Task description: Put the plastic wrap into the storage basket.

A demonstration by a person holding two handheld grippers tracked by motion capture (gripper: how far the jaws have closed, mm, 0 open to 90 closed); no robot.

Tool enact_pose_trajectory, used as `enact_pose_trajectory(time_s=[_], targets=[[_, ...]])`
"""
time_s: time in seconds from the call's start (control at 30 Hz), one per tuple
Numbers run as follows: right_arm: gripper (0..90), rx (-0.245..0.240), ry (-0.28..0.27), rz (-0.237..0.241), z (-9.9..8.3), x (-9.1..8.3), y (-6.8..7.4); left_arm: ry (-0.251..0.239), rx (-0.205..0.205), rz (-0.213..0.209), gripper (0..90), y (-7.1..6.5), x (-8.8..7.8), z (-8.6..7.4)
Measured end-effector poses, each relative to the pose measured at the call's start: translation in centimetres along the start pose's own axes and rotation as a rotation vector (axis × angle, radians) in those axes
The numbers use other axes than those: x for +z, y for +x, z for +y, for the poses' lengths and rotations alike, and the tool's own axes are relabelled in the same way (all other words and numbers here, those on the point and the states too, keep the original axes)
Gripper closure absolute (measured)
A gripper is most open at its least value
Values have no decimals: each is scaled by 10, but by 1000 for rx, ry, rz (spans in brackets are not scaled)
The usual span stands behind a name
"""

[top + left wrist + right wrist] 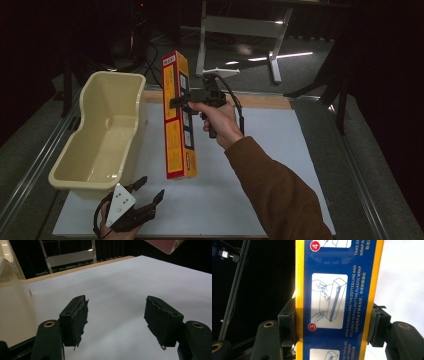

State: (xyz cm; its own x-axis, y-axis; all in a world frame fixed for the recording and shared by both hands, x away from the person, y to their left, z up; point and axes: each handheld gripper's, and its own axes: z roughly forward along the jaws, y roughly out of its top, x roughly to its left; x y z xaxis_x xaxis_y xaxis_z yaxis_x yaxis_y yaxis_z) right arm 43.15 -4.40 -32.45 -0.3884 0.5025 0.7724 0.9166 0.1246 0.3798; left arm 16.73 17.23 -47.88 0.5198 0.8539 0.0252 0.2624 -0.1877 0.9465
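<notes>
A cream tub (100, 137) sits at the table's left edge. By the near edge the left gripper (142, 196) rests with jaws apart. The right gripper (332, 325) clamps a yellow box (178, 115) upright in mid-air; its own view shows blue instruction panels.

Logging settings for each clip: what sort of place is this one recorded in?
Probably a lab or studio set up for recording, not a home. A white table stands in a dark room, with a metal stand behind it, and a person holds a box in a hand-held tool.
</notes>
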Motion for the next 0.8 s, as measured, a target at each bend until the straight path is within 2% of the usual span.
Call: enact_pose_trajectory(time_s=[0.1, 0.27, 0.57, 0.8], targets=[[390, -5, -2, -9, 1, 3, 3, 0, 1, 0, 346, 0, 0, 0], [390, 30, -18, 15, 3, 13, 10, -2, 2, -2, 346, -1, 0, 0], [390, 43, -32, 37, 5, 25, 17, -10, -9, 0, 346, 2, -1, 1], [390, 88, -40, 73, 7, 37, 19, -12, -3, -10, 346, 1, 0, 2]])
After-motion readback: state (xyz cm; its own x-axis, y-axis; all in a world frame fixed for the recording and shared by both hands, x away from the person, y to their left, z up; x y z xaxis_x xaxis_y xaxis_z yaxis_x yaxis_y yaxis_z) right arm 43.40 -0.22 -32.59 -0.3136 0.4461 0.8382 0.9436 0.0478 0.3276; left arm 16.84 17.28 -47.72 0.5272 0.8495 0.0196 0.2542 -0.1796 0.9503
